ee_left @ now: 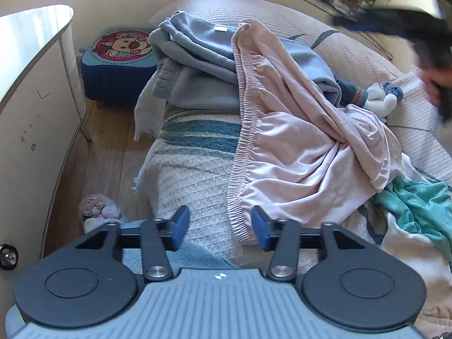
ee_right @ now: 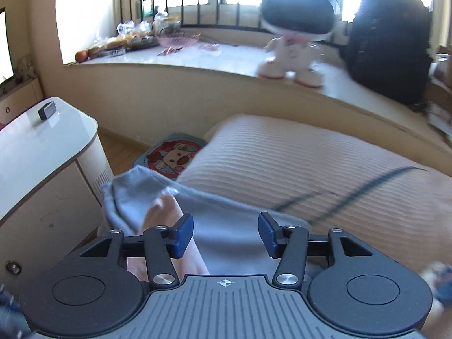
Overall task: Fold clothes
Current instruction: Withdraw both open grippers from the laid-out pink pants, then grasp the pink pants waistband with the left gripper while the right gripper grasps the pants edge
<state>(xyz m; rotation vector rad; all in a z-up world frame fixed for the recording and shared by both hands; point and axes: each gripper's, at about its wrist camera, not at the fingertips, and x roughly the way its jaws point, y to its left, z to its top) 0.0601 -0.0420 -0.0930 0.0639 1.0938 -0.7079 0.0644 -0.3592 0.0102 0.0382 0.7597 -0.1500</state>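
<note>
Left wrist view, left gripper (ee_left: 219, 227) tilted down, parted, over pink garment (ee_left: 296, 147)

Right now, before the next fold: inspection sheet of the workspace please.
Surface: bed with ribbed cream cover, blue stripes.
Job's things: pink garment spread out, crumpled, draped over a folded grey-blue stack; teal cloth at right.
Clutter: small plush toy on bed; stuffed toys on floor.
Grippers: left gripper open, empty, by pink hem; right gripper open, empty, above grey-blue cloth.
Cables: nothing seen.
Surroundings: white cabinet, cartoon cushion, windowsill with doll and black backpack.
</note>
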